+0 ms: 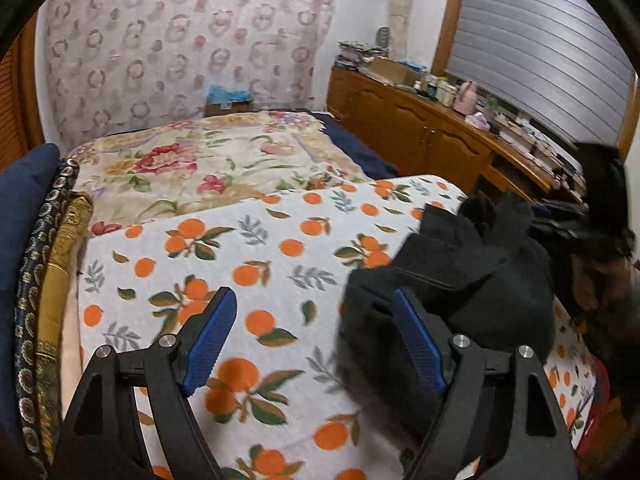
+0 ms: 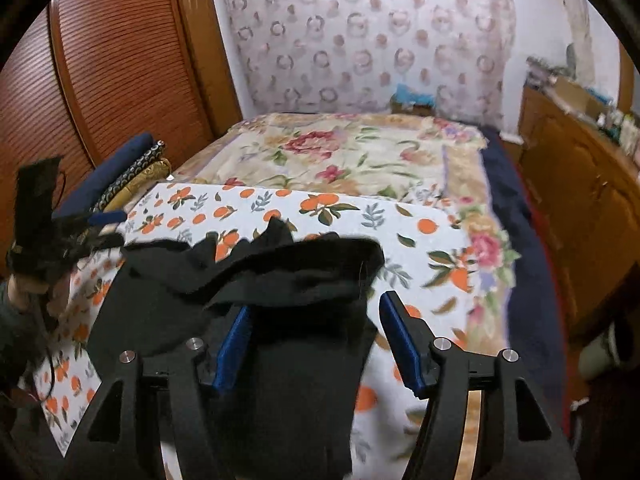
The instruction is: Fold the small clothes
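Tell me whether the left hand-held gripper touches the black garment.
Cannot tell. In the left wrist view the left hand-held gripper stands open over the orange-print cloth; its right finger overlaps the black garment, hiding any gap.

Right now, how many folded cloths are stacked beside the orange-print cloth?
3, at the orange-print cloth's left edge: the plain navy one outermost, the navy patterned one in the middle, the gold one nearest. More may be hidden behind.

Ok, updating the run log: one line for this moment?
step: folding | black garment: bunched on orange-print cloth | left hand-held gripper: open, empty | right hand-held gripper: open over garment
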Demonstrator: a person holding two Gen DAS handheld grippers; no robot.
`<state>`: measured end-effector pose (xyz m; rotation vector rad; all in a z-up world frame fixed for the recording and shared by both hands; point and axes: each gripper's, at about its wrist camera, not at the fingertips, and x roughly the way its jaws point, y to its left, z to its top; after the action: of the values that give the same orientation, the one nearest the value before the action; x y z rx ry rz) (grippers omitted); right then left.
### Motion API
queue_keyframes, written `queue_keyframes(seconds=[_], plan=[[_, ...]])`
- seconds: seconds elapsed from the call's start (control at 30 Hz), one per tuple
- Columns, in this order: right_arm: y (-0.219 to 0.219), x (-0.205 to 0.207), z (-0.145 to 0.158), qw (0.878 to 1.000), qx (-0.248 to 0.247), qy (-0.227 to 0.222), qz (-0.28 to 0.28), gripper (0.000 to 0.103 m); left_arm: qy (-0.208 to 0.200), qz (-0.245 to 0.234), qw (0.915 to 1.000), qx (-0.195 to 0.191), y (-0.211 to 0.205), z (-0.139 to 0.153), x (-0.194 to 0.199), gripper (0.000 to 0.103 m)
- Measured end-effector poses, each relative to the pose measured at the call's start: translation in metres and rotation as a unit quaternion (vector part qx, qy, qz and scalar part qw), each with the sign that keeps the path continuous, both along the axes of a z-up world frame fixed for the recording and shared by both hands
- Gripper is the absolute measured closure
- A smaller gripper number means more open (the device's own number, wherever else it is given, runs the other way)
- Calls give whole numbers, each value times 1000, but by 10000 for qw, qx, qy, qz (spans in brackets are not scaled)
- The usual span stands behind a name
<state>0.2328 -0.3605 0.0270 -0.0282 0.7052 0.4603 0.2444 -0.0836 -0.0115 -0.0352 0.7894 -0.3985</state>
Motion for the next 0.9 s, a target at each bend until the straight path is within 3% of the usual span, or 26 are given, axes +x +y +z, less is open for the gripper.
queue_keyframes(seconds=[0.03, 0.07, 0.1, 0.17, 0.23, 0.27, 0.33, 0.37, 0.43, 0.5, 0.63, 0.9], plan=[[0, 7, 1, 9999, 84, 33, 71, 39, 22, -51, 10000, -9, -2, 0, -1, 22], [1, 14, 3, 9997, 179, 46, 153, 52, 34, -84, 10000, -15, -4, 0, -2, 22], [1, 20, 4, 9993, 277, 73, 250, 73, 53, -122, 9999, -18, -6, 0, -3, 22], [3, 29, 8, 9974, 483, 93, 535, 92, 78, -184, 9998, -19, -9, 0, -4, 22], [3, 31, 14, 9971, 494, -131, 557, 96, 109, -191, 9998, -20, -10, -1, -5, 22], [0, 35, 15, 9994, 280, -170, 53, 96, 131, -187, 9997, -51, -11, -1, -5, 22], [-18, 49, 5, 9962, 122, 303, -806, 96, 189, -169, 9996, -110, -11, -3, -5, 22], [-20, 50, 2, 9952, 46, 384, -898, 96, 220, -157, 9996, -118, -11, -4, -4, 22], [-18, 45, -1, 9955, -171, 313, -880, 89, 324, -151, 9993, -125, -12, -9, -2, 22], [-16, 36, 0, 9952, -293, 267, -890, 58, 393, -155, 9990, -121, -13, -12, 0, 22], [-17, 13, 8, 9966, -161, 165, -787, 36, 574, -197, 9980, -152, -17, -21, 2, 22], [-16, 0, -16, 9970, -11, 556, -536, 32, 1016, -328, 9928, -543, -17, -35, 7, 25]])
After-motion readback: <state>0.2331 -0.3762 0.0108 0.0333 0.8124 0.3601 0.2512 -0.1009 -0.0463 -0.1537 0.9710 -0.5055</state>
